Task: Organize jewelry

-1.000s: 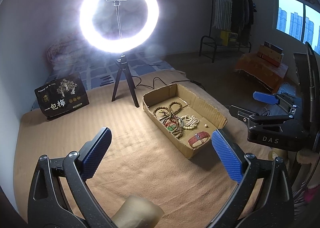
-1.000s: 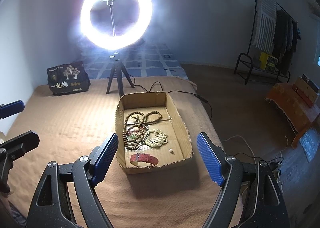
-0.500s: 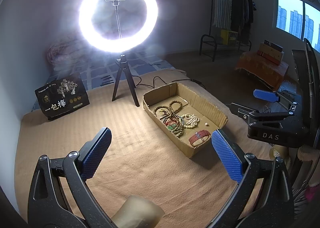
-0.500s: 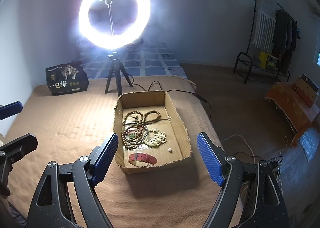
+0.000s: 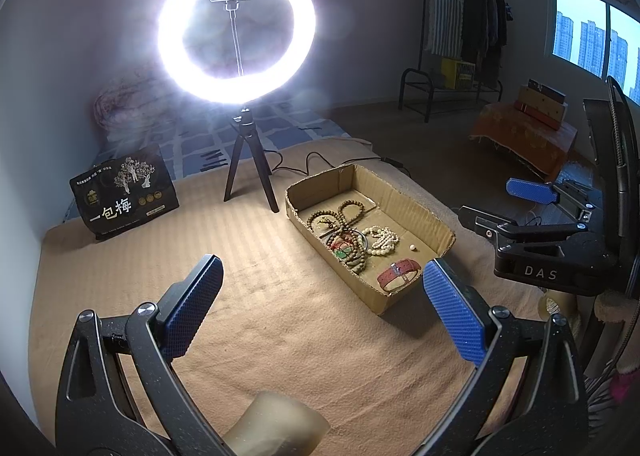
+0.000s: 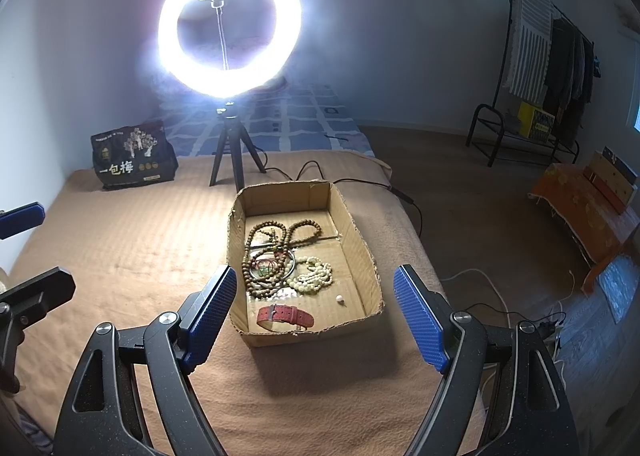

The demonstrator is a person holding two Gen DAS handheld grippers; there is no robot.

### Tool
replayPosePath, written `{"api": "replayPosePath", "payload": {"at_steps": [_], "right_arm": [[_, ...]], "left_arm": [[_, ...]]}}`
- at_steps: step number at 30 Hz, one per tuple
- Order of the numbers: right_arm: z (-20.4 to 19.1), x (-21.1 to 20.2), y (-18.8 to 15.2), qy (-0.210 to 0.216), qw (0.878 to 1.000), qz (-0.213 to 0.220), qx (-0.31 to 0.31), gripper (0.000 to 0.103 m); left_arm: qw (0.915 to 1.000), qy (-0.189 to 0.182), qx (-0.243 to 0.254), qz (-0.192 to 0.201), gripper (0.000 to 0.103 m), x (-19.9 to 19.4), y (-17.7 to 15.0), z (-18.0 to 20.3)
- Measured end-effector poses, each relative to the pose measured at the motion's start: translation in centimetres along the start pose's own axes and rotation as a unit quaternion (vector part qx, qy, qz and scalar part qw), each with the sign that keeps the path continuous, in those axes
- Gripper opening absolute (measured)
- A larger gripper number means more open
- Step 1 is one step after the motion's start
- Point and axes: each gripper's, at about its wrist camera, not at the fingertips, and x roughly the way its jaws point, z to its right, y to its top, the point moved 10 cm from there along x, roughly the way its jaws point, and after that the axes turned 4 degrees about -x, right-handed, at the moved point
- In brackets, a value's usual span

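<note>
From my right wrist camera the cardboard tray [image 6: 362, 244] sits dead centre on the tan blanket [image 6: 132, 252], and all the jewelry lies inside it. A long loop of brown wooden beads [image 6: 276, 238] fills the tray's 11 o'clock part, tangled over a metal bangle [image 6: 294, 262] with some red and green cord. Touching that tangle at its 4 o'clock is a pale cream bead string [image 6: 314, 276]. A single loose pearl [image 6: 340, 299] lies apart near the 5 o'clock corner, and a red watch strap [image 6: 285, 315] lies flat along the near wall at 6 o'clock.

My right gripper [image 6: 314, 312] hangs just short of the tray, fingers spread wide with nothing between them. My left gripper [image 5: 322, 304] is equally wide and empty, over bare blanket, with the tray at its 1 o'clock.

Beyond the tray at 11 o'clock stands a lit ring light [image 6: 228, 22] on a small tripod, and a black printed bag [image 6: 134, 156] further left at 10 o'clock.
</note>
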Motion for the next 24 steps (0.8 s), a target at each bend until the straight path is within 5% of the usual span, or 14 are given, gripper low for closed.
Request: {"api": "replayPosePath", "payload": {"at_steps": [24], "right_arm": [[-0.14,-0.15,-0.25,0.003,1.000,-0.001,-0.007,0.081]], "left_arm": [[1.0000,-0.001,0.001,0.000,0.102,-0.10,-0.16,0.03]]}}
